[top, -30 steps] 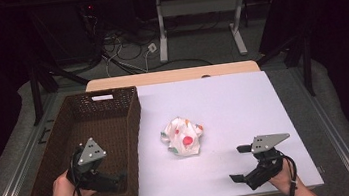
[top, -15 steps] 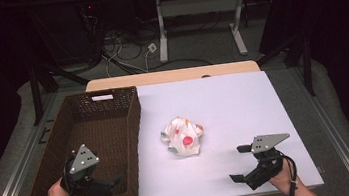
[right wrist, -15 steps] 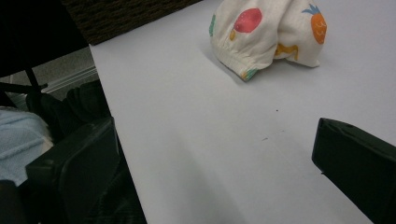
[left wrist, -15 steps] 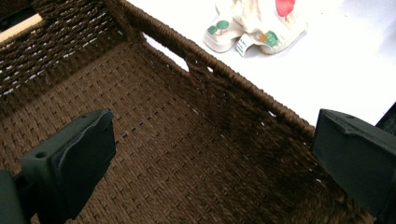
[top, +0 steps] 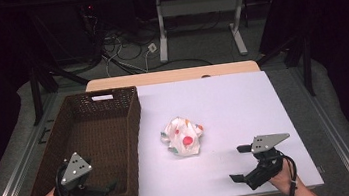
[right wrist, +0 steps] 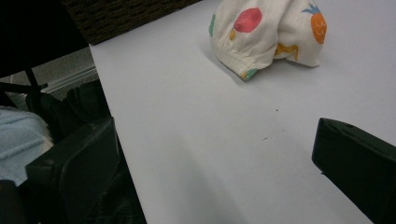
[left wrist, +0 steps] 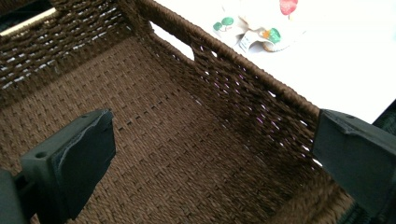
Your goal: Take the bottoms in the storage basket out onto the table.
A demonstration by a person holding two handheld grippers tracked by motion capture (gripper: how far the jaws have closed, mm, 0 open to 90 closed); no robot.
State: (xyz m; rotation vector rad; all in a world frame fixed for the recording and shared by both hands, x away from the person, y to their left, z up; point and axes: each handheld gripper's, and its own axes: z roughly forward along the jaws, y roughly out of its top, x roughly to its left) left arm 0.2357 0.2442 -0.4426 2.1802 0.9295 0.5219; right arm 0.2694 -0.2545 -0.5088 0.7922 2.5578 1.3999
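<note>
- The left gripper [top: 104,191] hung over the near end of the brown woven basket [top: 97,132], its jaws wide apart with nothing between them.
- The right gripper [top: 237,163] sat low over the white table [top: 244,104] near its front edge, jaws likewise spread and empty.
- A crumpled fruit-print cloth [top: 183,136] lay ahead of the right gripper and off to its left, well apart from it, just beyond the basket wall from the left gripper.

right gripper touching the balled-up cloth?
Apart. The high view shows bare white table between the right gripper and the fruit-print cloth; the right gripper view shows the same gap.
</note>
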